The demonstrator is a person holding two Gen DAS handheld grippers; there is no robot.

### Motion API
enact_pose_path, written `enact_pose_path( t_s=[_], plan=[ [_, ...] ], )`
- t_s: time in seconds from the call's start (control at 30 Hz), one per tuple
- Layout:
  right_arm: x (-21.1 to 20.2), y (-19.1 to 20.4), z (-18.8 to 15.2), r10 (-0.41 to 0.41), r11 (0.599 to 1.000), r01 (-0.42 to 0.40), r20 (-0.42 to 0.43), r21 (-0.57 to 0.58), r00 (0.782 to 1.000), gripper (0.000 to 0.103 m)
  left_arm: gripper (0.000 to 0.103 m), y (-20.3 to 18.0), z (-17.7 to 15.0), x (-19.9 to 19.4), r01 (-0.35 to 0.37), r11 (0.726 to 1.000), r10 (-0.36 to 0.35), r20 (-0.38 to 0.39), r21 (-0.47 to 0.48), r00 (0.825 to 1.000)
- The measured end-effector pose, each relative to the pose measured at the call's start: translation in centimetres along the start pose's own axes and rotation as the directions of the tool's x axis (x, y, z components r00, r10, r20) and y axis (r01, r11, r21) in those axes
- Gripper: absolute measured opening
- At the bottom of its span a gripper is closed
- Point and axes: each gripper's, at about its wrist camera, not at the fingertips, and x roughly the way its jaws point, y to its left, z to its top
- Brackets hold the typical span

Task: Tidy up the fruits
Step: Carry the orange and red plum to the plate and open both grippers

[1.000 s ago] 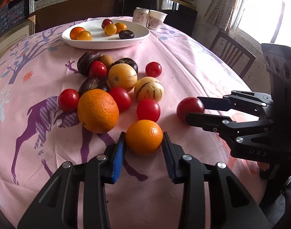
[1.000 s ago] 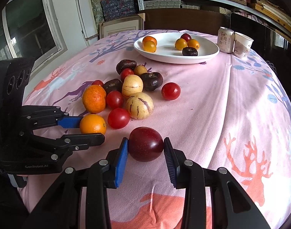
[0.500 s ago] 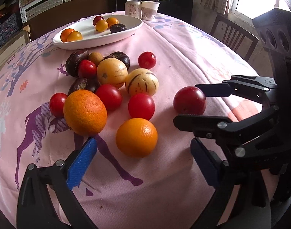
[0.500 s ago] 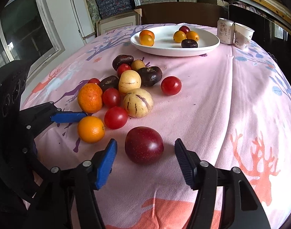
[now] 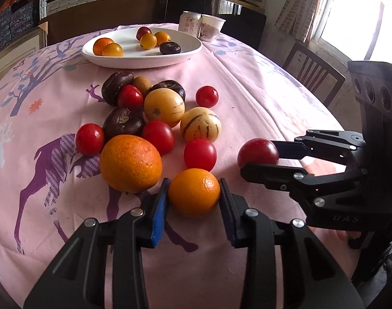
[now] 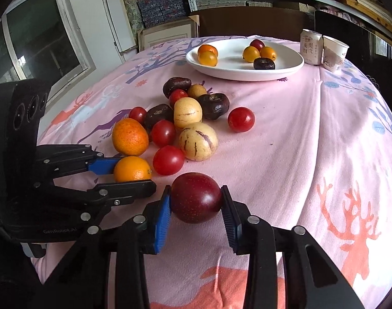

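My left gripper [image 5: 193, 200] is shut on a small orange [image 5: 194, 192] resting on the pink tablecloth; it also shows in the right wrist view [image 6: 132, 169]. My right gripper [image 6: 196, 203] is shut on a dark red plum [image 6: 196, 197], seen from the left wrist view too [image 5: 257, 152]. A pile of loose fruit lies beyond: a big orange [image 5: 130, 163], red tomatoes [image 5: 200, 154], striped yellow melons [image 5: 200, 128] and dark purple fruits [image 5: 124, 123]. A white plate [image 5: 144, 59] at the far side holds several small fruits.
A drink can [image 5: 189, 24] and a paper cup [image 5: 211, 28] stand behind the plate. A wooden chair [image 5: 314, 74] stands at the table's right edge. Shelves and boxes line the back wall.
Half a second ago both grippers were wide open around their fruits; now both have closed again, the left on the small orange, the right on the plum.
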Motion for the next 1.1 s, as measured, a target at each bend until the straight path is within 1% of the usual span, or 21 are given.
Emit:
enact_pose_path(
  t_s=[0.07, 0.2, 0.37, 0.5, 0.53, 0.57, 0.63, 0.67, 0.73, 0.8, 0.83, 0.87, 0.9, 1.0, 1.1],
  plan=[
    [0.0, -0.1, 0.0, -0.006, 1.0, 0.006, 0.0, 0.005, 1.0, 0.038, 0.036, -0.3, -0.1, 0.0, 0.002, 1.0, -0.002, -0.003, 0.013, 1.0],
    [0.2, -0.1, 0.0, -0.044, 0.999, 0.044, -0.011, 0.006, 0.999, 0.038, 0.036, -0.6, -0.2, -0.2, 0.0, 0.999, 0.0, -0.002, 0.033, 1.0],
    [0.1, 0.4, -0.1, -0.079, 0.997, 0.079, -0.009, -0.023, 0.997, 0.038, 0.036, -0.8, -0.3, -0.1, -0.004, 0.999, 0.004, -0.012, 0.041, 1.0],
    [0.2, 1.0, -0.1, -0.127, 0.991, 0.126, -0.008, -0.052, 0.992, 0.038, 0.036, -0.8, -0.4, -0.1, -0.003, 0.999, 0.004, -0.016, 0.044, 1.0],
    [0.3, 1.2, -0.1, -0.137, 0.989, 0.136, -0.012, -0.061, 0.991, 0.039, 0.037, -0.7, -0.3, 0.0, 0.001, 0.999, 0.0, -0.018, 0.043, 1.0],
    [0.4, 1.3, -0.1, -0.145, 0.987, 0.144, -0.014, -0.071, 0.989, 0.039, 0.042, -0.7, -0.3, 0.0, 0.014, 0.999, -0.014, -0.019, 0.041, 1.0],
    [0.8, 1.8, -0.1, -0.202, 0.975, 0.198, -0.029, -0.098, 0.979, 0.04, 0.046, -0.8, -0.3, 0.0, 0.029, 0.998, -0.028, -0.022, 0.048, 0.999],
    [1.1, 2.1, -0.1, -0.232, 0.968, 0.227, -0.038, -0.11, 0.972, 0.04, 0.046, -0.7, -0.3, 0.0, 0.026, 0.999, -0.025, -0.022, 0.046, 0.999],
    [1.0, 2.4, -0.1, -0.255, 0.96, 0.249, -0.032, -0.131, 0.966, 0.039, 0.047, -0.6, -0.2, 0.0, 0.038, 0.999, -0.037, -0.025, 0.037, 0.999],
    [1.0, 2.5, -0.1, -0.272, 0.953, 0.266, -0.029, -0.143, 0.962, 0.039, 0.046, -0.7, -0.2, 0.0, 0.03, 0.999, -0.029, -0.026, 0.04, 0.999],
    [1.0, 2.6, -0.1, -0.274, 0.952, 0.267, -0.028, -0.147, 0.961, 0.038, 0.044, -0.8, -0.2, 0.0, 0.015, 0.999, -0.013, -0.027, 0.049, 1.0],
    [1.0, 2.6, -0.1, -0.274, 0.952, 0.267, -0.027, -0.15, 0.961, 0.038, 0.039, -1.1, -0.3, 0.0, -0.003, 0.998, 0.005, -0.027, 0.066, 1.0],
    [1.0, 2.7, -0.1, -0.279, 0.95, 0.272, -0.025, -0.155, 0.96, 0.038, 0.037, -1.3, -0.3, 0.0, -0.009, 0.996, 0.011, -0.028, 0.087, 1.0],
    [1.0, 3.1, -0.2, -0.283, 0.946, 0.276, -0.021, -0.17, 0.959, 0.037, 0.036, -1.3, -0.3, -0.2, 0.01, 0.995, -0.007, -0.031, 0.095, 1.0],
    [0.7, 3.2, -0.1, -0.266, 0.951, 0.258, -0.021, -0.171, 0.964, 0.037, 0.036, -1.4, -0.3, -0.7, 0.024, 0.995, -0.022, -0.019, 0.097, 1.0]
  ],
)
